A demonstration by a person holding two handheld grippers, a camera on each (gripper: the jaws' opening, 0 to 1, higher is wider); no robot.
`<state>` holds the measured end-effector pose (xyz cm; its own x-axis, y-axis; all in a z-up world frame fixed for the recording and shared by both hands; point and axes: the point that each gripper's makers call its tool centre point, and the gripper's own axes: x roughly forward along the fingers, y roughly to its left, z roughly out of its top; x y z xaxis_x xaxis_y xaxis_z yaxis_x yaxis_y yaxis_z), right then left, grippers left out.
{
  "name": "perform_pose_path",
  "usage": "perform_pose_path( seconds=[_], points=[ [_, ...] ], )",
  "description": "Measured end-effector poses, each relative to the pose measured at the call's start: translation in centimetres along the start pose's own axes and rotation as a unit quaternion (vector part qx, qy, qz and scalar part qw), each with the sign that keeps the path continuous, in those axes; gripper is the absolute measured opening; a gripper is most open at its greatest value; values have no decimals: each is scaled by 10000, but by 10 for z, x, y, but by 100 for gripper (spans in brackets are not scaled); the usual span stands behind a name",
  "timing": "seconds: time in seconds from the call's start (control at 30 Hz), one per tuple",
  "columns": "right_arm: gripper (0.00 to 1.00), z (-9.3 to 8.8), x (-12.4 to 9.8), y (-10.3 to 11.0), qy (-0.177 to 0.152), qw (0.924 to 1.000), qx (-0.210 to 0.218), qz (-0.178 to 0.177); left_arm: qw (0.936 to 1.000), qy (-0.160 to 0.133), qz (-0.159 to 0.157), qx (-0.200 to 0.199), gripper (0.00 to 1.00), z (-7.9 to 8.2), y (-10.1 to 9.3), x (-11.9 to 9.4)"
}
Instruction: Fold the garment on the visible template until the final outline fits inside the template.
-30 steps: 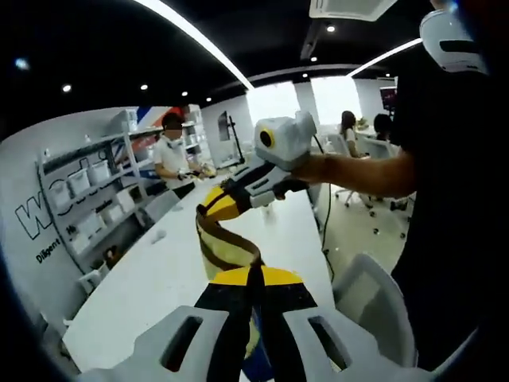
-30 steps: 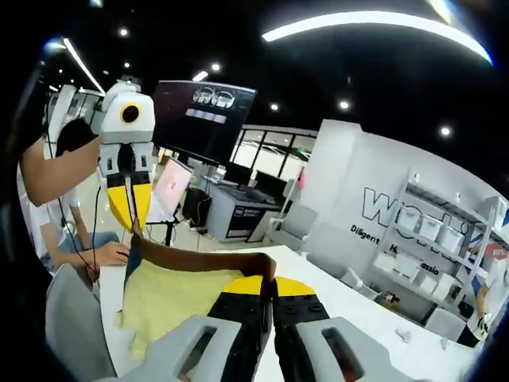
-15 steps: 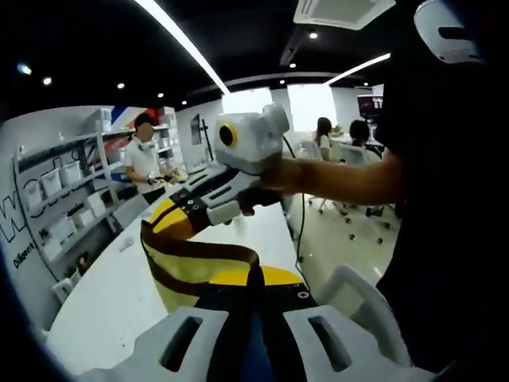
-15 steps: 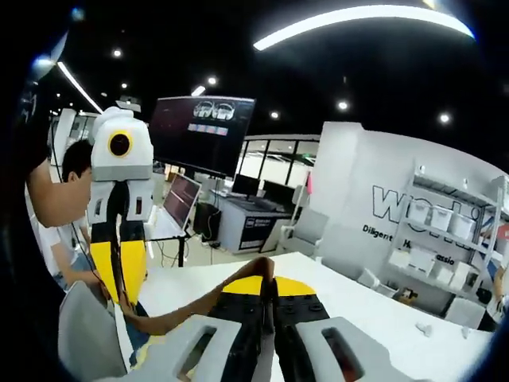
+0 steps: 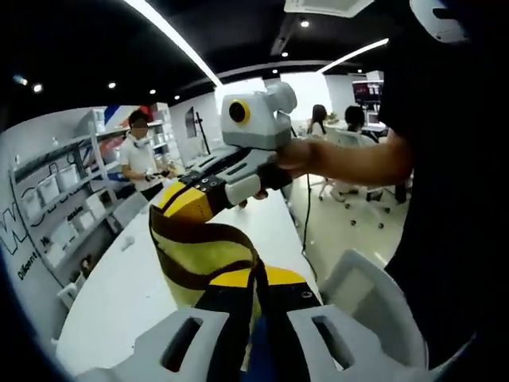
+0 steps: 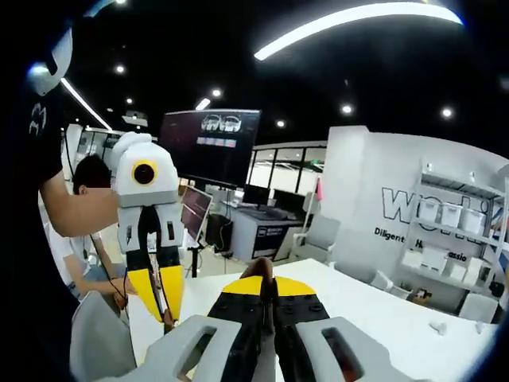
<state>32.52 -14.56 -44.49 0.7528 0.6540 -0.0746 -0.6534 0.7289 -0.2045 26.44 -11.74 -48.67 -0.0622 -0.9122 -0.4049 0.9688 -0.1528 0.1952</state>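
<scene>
Two grippers hold one pale yellow garment with a dark brown trimmed edge up above the long white bench. In the left gripper view, the left gripper has its yellow-tipped jaws closed on the brown band, and the cloth loops in a slack curl up to the right gripper, whose jaws pinch the same edge. In the right gripper view, the right gripper's jaws are closed on a small fold of brown trim, and the left gripper hangs jaws-down over the bench's near edge, pinching fabric.
</scene>
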Motion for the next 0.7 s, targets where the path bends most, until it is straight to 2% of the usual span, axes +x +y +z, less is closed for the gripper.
perform_pose_path(
  seconds=[0.17, 0.27, 0.37, 0.47, 0.6, 0.7],
  points=[
    [0, -3, 1, 7, 27, 9999, -38, 117, 9996, -84, 258, -6, 7, 4, 18, -20],
    [0, -4, 2, 11, 31, 9998, -66, 192, 9986, -73, 509, 91, 9, 5, 36, -29],
    [0, -3, 2, 12, 21, 9997, -76, 232, 9983, -48, 579, 22, 10, 1, 49, -29],
    [0, -1, 2, 14, 4, 9995, -84, 290, 9975, -14, 697, 127, 11, -2, 60, -25],
    [0, -1, 2, 18, -30, 9992, -55, 389, 9986, -79, 504, 167, 15, -3, 63, -14],
    [0, 0, 2, 20, -74, 9989, -40, 460, 9994, -181, 284, 35, 16, 1, 61, -5]
  ],
)
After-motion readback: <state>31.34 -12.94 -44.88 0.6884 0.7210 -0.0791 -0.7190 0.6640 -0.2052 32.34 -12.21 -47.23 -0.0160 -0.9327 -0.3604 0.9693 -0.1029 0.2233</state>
